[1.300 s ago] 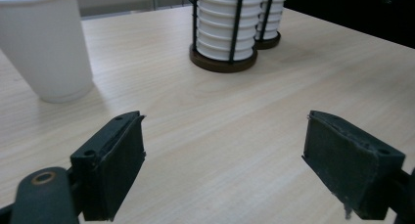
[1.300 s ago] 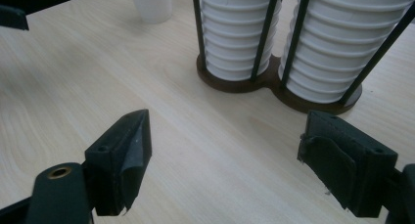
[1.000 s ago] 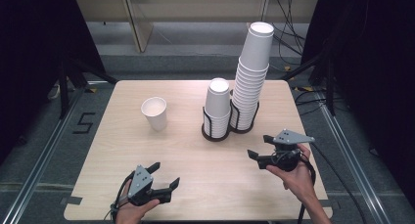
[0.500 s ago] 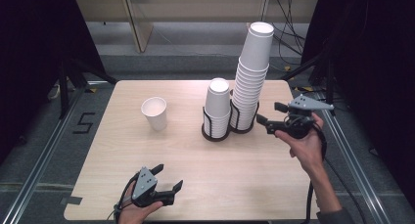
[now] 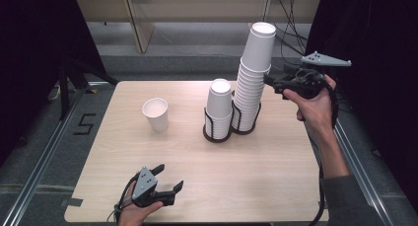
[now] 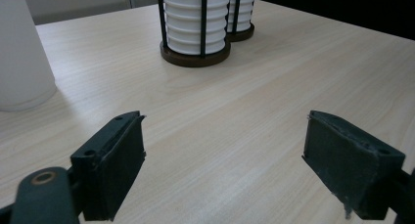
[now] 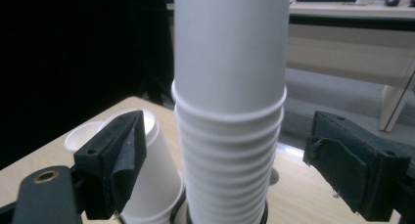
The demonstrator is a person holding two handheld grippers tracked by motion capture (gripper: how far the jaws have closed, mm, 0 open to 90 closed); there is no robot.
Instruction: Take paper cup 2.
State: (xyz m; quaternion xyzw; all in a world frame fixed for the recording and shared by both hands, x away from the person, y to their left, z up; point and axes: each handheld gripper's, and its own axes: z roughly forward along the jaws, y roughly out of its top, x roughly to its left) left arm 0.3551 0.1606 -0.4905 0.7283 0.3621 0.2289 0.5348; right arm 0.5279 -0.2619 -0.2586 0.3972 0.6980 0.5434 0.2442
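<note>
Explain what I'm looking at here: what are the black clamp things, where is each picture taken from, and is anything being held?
A person works at a wooden table with a hand-held two-jaw gripper in each hand. The high view looks down from above; the two gripper views each look along one gripper's own jaws. The left gripper rests low near the table's front edge, jaws open and empty. The right gripper is raised beside the tall stack of cups, jaws open either side of it, not yet pressing. Beside that stands a shorter stack, both in black wire holders, plus a single cup standing apart. Nothing is held.
</note>
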